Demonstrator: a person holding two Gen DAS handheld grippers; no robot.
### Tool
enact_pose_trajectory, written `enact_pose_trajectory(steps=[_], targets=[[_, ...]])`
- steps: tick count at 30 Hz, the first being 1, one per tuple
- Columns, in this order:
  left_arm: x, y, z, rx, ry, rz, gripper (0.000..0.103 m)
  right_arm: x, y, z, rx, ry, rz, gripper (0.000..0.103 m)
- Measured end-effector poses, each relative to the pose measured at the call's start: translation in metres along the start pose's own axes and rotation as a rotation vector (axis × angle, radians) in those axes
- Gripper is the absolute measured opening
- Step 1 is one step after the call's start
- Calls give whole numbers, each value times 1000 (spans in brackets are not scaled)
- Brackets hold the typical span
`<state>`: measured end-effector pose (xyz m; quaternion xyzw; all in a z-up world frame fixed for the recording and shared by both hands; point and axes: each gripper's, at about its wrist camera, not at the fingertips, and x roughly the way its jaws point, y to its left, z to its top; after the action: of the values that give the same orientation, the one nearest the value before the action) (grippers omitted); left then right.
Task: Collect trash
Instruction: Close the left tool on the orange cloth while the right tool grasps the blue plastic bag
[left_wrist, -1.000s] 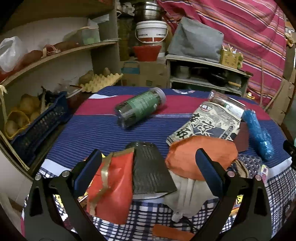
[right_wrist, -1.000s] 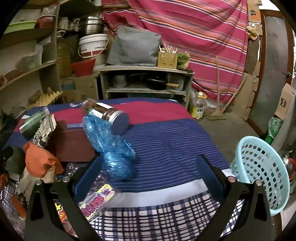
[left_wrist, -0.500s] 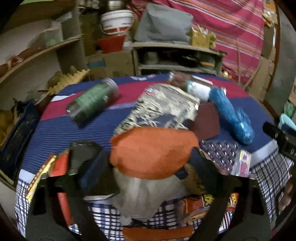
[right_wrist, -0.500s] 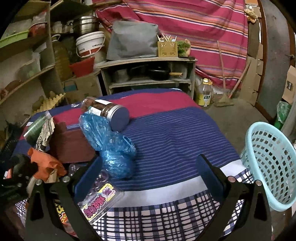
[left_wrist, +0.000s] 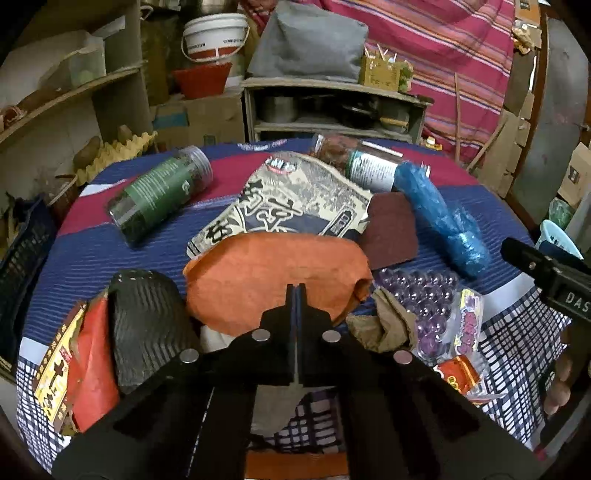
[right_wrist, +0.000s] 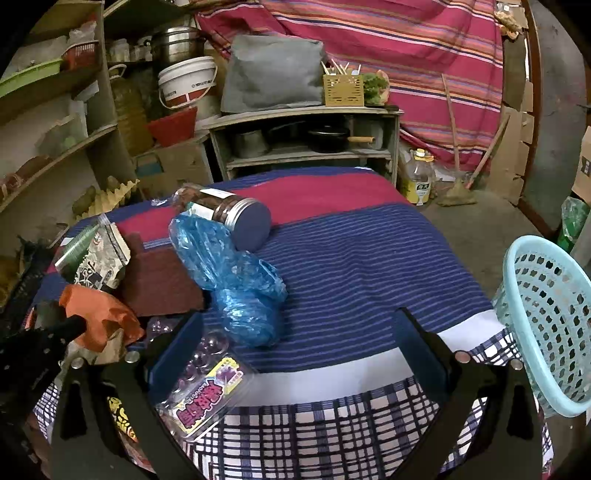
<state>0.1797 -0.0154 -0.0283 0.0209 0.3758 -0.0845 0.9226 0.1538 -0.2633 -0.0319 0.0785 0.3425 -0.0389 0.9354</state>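
The left gripper (left_wrist: 296, 290) has just been closing, and now its two fingers (left_wrist: 290, 295) are pressed together with no gap. Their tips lie over the near edge of an orange wrapper (left_wrist: 273, 273), but I cannot tell if they are pinching it. The orange wrapper lies on the counter (left_wrist: 85, 258), which has a striped and checked cloth over it. Just left of the fingers is a black ribbed packet (left_wrist: 146, 325), and a red packet (left_wrist: 90, 365) is beside that, farther left. Just right of the fingers is a crumpled brown paper (left_wrist: 384, 325), and next to it a clear pack of purple balls (left_wrist: 424, 299). Past the fingertips, behind the orange wrapper, lies a printed snack bag (left_wrist: 295, 199). Far ahead to the left a green jar (left_wrist: 159, 194) lies on its side. Ahead to the right is a dark red box (left_wrist: 391, 229), then a blue plastic bag (left_wrist: 439, 218) and a jar with a white label (left_wrist: 365, 162). The right gripper (right_wrist: 297, 354) has its fingers spread wide with nothing between them. It hangs over the near edge of the counter. The clear pack of purple balls lies by its left finger (right_wrist: 173, 354), and the blue plastic bag is just ahead of that finger. A light blue basket (right_wrist: 546, 317) stands off to the right of the right finger, beside the counter.
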Motion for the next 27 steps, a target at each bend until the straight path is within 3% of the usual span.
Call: enact_pose_trajectory(steps=[3,8,9,10,12,13,18,21,23,27], targets=[[-13,-1,1,7,-51,9,0,-1,1,-1,-4,0,7,99],[-16,5,0,28,-45,59,0,-2,2,-1,-26,-12,-26,99],[-15,9,-1,33,-36,72,15,-1,1,-1,-22,-9,-27,99],[-14,13,-1,25,-30,79,42,-1,-1,-1,-17,-7,-27,99],[-14,23,0,-15,-34,92,79,1,-4,-1,0,1,-20,99],[-14,28,2,-33,-39,83,82,1,-5,0,5,3,-19,99],[3,43,10,-83,-7,12,83,4,-9,0,17,11,-14,99],[13,35,15,13,-6,46,83,7,-11,-1,26,16,-11,99],[25,37,19,21,23,18,82,8,-15,0,35,21,-10,99],[31,36,16,24,44,-51,63,12,-16,0,47,30,-6,99]])
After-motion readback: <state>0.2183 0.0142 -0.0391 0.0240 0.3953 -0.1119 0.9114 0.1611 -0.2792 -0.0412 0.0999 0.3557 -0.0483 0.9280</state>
